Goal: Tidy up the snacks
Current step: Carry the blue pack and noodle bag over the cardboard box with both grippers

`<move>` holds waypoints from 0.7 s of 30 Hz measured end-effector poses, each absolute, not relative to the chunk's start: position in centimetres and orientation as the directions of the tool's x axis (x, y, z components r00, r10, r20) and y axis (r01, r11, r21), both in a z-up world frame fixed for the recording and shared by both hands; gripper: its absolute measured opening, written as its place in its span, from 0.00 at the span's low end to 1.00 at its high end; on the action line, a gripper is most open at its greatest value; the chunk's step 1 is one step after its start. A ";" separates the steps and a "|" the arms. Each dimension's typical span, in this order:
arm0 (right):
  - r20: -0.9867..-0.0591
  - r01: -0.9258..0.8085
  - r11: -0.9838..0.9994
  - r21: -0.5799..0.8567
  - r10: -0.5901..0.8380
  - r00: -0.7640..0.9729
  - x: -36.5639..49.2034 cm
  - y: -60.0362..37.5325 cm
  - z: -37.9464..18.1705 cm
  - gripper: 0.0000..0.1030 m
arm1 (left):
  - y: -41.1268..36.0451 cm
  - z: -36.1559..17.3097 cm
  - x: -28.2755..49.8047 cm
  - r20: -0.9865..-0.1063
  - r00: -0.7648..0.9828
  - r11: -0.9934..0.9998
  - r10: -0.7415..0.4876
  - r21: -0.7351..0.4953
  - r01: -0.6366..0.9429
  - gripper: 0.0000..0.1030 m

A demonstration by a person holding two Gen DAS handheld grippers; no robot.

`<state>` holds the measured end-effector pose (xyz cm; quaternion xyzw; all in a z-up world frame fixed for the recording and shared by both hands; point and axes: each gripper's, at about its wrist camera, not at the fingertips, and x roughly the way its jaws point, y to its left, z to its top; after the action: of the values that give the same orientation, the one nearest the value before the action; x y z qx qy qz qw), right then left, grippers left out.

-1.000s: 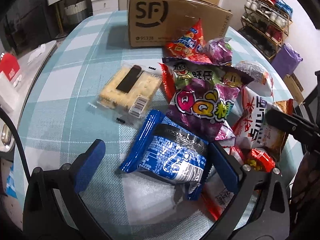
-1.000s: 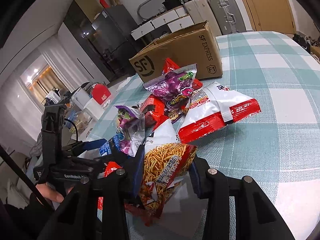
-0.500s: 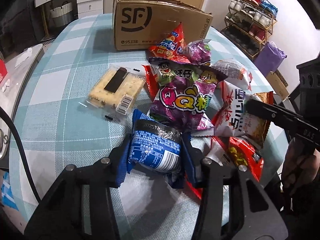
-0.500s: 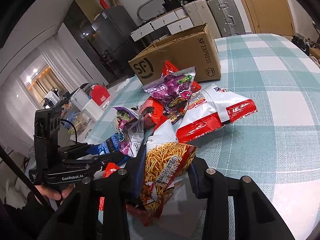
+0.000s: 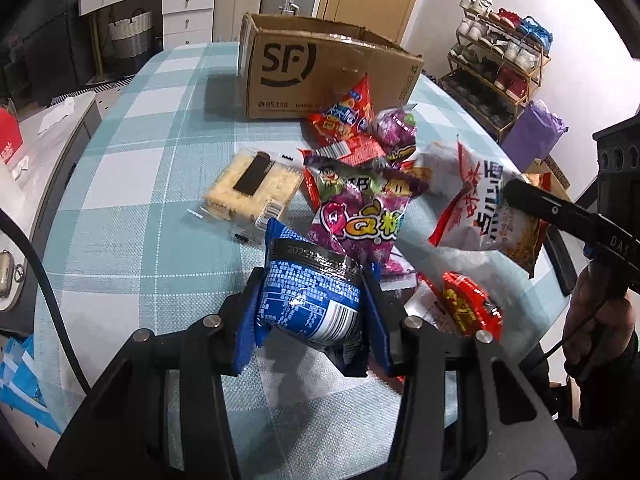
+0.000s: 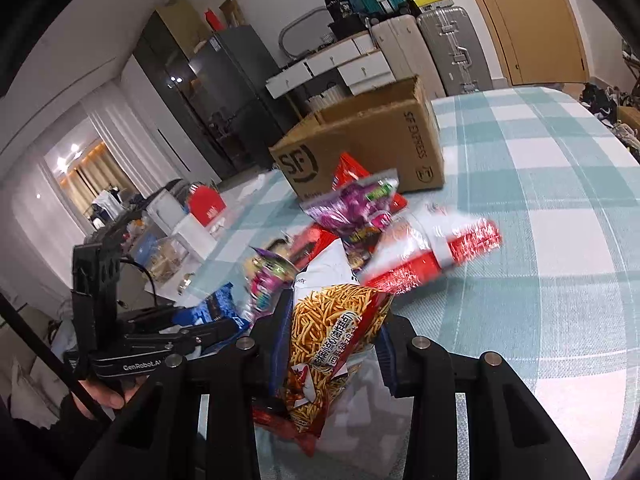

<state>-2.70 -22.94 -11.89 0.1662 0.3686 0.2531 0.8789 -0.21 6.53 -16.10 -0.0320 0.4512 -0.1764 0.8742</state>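
Left tongs (image 5: pixel 312 312) — we grip the blue packet (image 5: pixel 308 300), jaws just closed; right tongs (image 6: pixel 332 344) — clamped on the noodle bag (image 6: pixel 332 332); box (image 5: pixel 324 76) on table (image 5: pixel 132 208).

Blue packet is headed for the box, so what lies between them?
In the left wrist view, the purple candy bag lies between blue packet and cardboard box.

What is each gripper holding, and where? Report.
Left gripper: blue snack packet, by its sides. Right gripper: noodle-snack bag, across its middle.
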 end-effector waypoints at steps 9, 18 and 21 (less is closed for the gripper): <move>-0.504 -0.362 0.812 0.457 0.572 0.647 -3.5 -22.9 -8.6 0.36 | 7.2 -12.7 -0.8 -0.720 0.606 0.940 -0.338 -0.225 0.258 0.42; -0.483 -0.358 0.816 0.453 0.563 0.671 -3.0 -23.8 -6.7 0.36 | 5.4 -8.4 -0.8 -0.668 0.654 0.931 -0.355 -0.192 0.310 0.42; -0.472 -0.360 0.816 0.453 0.562 0.679 -2.7 -24.0 -6.0 0.36 | 5.0 -7.2 -0.3 -0.667 0.657 0.933 -0.350 -0.183 0.311 0.42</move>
<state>-2.70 -24.05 -5.99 0.1639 0.3082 0.2557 0.9015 -0.34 4.95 -7.21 -0.0261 0.3718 -0.1818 0.9100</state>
